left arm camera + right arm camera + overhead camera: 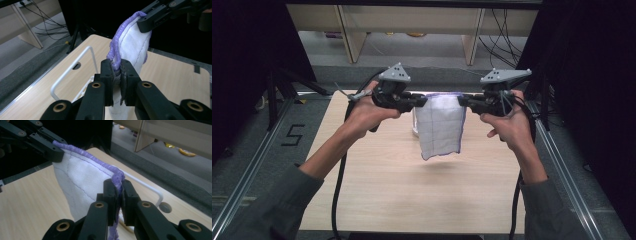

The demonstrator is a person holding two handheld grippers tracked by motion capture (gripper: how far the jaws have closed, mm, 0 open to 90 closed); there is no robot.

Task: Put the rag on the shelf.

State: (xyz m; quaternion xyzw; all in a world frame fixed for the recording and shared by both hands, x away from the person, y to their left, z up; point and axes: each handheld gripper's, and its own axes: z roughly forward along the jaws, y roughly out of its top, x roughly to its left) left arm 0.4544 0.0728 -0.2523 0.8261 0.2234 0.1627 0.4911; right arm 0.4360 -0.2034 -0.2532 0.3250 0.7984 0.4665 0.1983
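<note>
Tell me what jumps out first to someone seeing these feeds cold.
A white cloth with purple edging hangs above the middle of the wooden table, stretched between its top corners. The left hand-held gripper and right hand-held gripper each pinch a corner. Behind it stands a white wire rack.

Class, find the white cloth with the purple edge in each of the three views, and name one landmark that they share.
High view: the cloth hangs at centre, above the table.
Left gripper view: cloth at centre, rising towards the upper right.
Right gripper view: cloth left of centre, running to the upper left.
Shared landmark: the white wire rack behind it.
</note>
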